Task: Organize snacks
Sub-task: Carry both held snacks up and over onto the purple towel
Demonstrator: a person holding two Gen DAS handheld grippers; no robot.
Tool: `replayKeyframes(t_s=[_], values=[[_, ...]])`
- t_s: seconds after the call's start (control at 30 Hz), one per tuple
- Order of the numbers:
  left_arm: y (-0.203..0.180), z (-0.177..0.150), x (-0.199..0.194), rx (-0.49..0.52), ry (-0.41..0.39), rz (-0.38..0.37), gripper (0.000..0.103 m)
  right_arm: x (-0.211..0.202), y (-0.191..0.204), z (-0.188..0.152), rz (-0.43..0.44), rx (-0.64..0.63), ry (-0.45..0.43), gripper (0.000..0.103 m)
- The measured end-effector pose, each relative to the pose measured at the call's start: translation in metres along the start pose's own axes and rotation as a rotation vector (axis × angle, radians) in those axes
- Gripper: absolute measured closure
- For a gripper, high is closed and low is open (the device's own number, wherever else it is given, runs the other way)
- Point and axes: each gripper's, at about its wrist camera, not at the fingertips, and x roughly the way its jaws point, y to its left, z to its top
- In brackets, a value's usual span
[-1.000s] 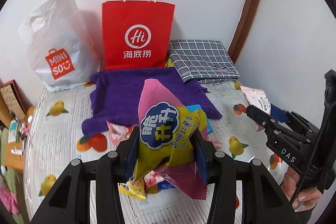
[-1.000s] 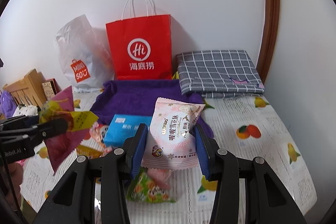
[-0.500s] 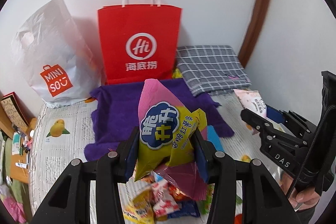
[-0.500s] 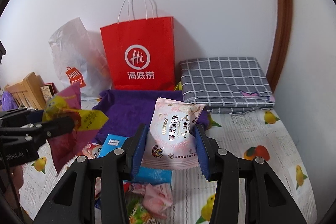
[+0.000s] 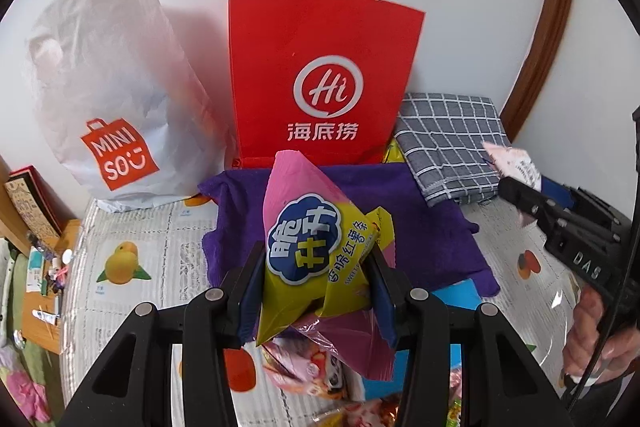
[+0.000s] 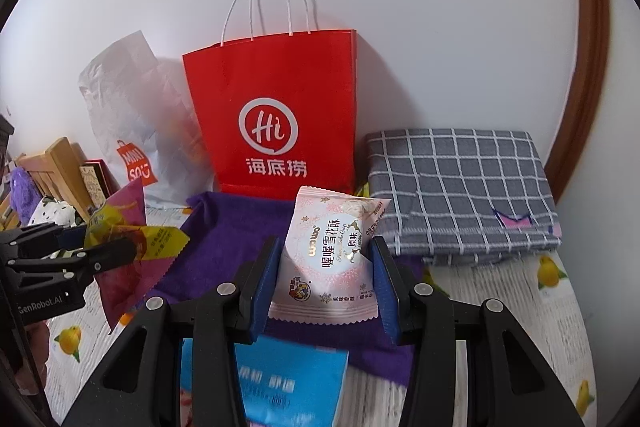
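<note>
Red bag, purple cloth, bright wrappers

Against the white wall the red bag bears a white ring logo and white characters; left of it a white plastic bag has an orange-red badge, right of it a grey cloth is checked in white. Before the red bag lies a purple towel on a white sheet printed with yellow and orange fruit. One snack packet is pink and yellow with a blue cloud, another pale pink.

Chip bag: pink-and-yellow crinkled foil chip packet, upright, held above the table.
Pastry pack: pale pink sealed pastry wrapper, upright, held above purple cloth.
</note>
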Motion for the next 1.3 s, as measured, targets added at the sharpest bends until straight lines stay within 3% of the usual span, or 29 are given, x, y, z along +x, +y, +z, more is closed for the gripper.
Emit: replayKeyframes(t_s=[0.13, 0.33, 0.57, 0.8, 0.93, 1.3], values=[[0.007, 0.008, 0.028, 0.003, 0.065, -0.034, 0.058, 0.010, -0.003, 0.009, -0.005, -0.013, -0.007, 0.058], [0.007, 0.016, 0.050, 0.019, 0.057, -0.037, 0.058, 0.030, -0.013, 0.018, -0.009, -0.023, -0.004, 0.058], [0.015, 0.026, 0.083, 0.015, 0.113, -0.022, 0.058, 0.063, -0.011, 0.017, -0.003, -0.125, 0.030, 0.058], [0.029, 0.035, 0.110, -0.020, 0.139, -0.033, 0.058, 0.101, -0.009, 0.012, 0.033, -0.156, 0.114, 0.058], [0.030, 0.039, 0.128, -0.013, 0.159, -0.050, 0.058, 0.119, -0.011, 0.006, 0.012, -0.170, 0.161, 0.058], [0.032, 0.035, 0.155, 0.010, 0.181, -0.021, 0.058, 0.151, -0.005, -0.009, 0.060, -0.205, 0.239, 0.058]])
